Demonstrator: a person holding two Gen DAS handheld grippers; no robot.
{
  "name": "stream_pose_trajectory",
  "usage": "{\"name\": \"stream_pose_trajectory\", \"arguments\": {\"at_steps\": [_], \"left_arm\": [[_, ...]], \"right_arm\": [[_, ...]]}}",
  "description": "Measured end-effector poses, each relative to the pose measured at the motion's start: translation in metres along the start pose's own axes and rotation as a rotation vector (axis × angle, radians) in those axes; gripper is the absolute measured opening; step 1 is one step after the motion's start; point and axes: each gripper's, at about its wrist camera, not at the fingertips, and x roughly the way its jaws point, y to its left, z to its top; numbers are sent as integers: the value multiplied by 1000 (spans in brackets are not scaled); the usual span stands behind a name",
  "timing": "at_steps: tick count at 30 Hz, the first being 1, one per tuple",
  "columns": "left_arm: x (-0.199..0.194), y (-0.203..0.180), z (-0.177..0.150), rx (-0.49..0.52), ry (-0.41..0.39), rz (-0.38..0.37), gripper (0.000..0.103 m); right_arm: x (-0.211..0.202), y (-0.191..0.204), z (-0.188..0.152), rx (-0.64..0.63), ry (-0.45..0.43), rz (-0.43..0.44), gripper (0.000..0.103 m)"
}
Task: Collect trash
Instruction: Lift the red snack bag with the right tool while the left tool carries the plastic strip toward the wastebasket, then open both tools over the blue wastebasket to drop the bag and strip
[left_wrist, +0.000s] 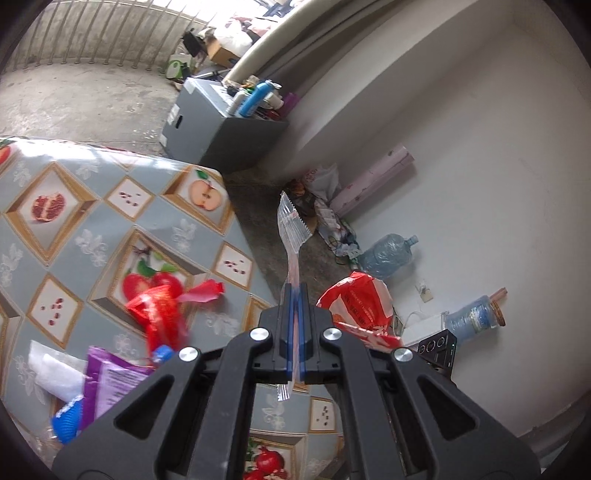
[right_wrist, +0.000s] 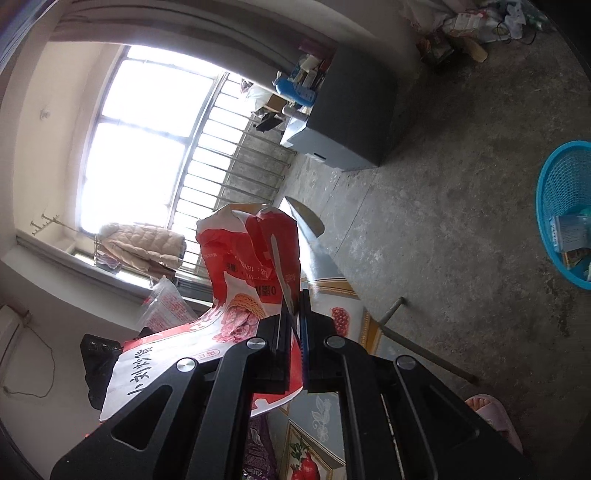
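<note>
My left gripper (left_wrist: 294, 295) is shut on a clear plastic wrapper (left_wrist: 291, 225) that sticks up past the fingertips, held over the table's right edge. My right gripper (right_wrist: 294, 299) is shut on a red and white paper bag (right_wrist: 236, 266), lifted above the table; the same bag shows in the left wrist view (left_wrist: 354, 299). A blue mesh basket (right_wrist: 565, 206) with some trash in it stands on the floor at the far right. On the table lie a red plastic bag (left_wrist: 162, 314), a purple packet (left_wrist: 107, 380), a blue item (left_wrist: 66, 421) and a white wrapper (left_wrist: 55, 373).
The table has a fruit-patterned cloth (left_wrist: 92, 229). A grey box (left_wrist: 218, 125) with bottles stands on the concrete floor. Clutter and water jugs (left_wrist: 388, 254) lie along the white wall. A pink slipper (right_wrist: 491, 413) is by the table.
</note>
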Motion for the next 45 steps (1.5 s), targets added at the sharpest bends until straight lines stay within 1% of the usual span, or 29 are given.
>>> {"name": "stream_pose_trajectory", "arguments": {"at_steps": [4, 7, 10, 13, 15, 19, 22, 26, 29, 32, 35, 37, 38, 39, 40, 41, 42, 44, 45], "left_arm": [[25, -29, 0, 30, 22, -39, 0], [50, -57, -1, 69, 47, -54, 0], [82, -87, -3, 109, 74, -64, 0], [116, -113, -5, 140, 99, -77, 0], [141, -130, -9, 157, 121, -86, 0], [191, -158, -22, 196, 179, -97, 0], [231, -177, -32, 215, 238, -106, 0], [291, -200, -53, 243, 329, -119, 0], [337, -210, -76, 267, 414, -118, 0], [380, -215, -103, 291, 493, -89, 0], [424, -219, -130, 334, 552, -25, 0], [445, -221, -144, 357, 573, -1, 0], [457, -219, -153, 375, 591, 13, 3], [471, -216, -161, 387, 617, 33, 11], [481, -212, -167, 389, 636, 58, 24], [489, -207, -172, 382, 648, 95, 29], [493, -201, -175, 367, 652, 121, 34], [493, -192, -178, 334, 664, 129, 37], [491, -188, -177, 325, 667, 120, 43]], "right_arm": [[-43, -24, 6, 30, -75, -42, 4], [-72, -37, 10, 28, -146, -111, 4], [-100, -49, 14, 14, -221, -207, 4], [-123, -64, 17, -10, -291, -353, 4], [-136, -79, 18, -4, -320, -427, 4], [-148, -115, 17, 45, -346, -560, 4], [-148, -146, 15, 89, -340, -662, 4], [-134, -179, 18, 89, -314, -846, 4], [-120, -202, 24, 99, -289, -932, 4], [-104, -221, 35, 107, -275, -985, 4], [-94, -240, 48, 146, -270, -1002, 6], [-93, -253, 54, 170, -288, -1003, 8], [-90, -261, 59, 177, -295, -999, 18], [-86, -271, 63, 192, -292, -990, 28], [-85, -278, 65, 210, -289, -981, 46], [-84, -288, 68, 234, -291, -969, 51], [-84, -293, 67, 251, -290, -965, 51], [-86, -302, 65, 282, -291, -955, 51], [-88, -302, 63, 288, -303, -943, 51]]}}
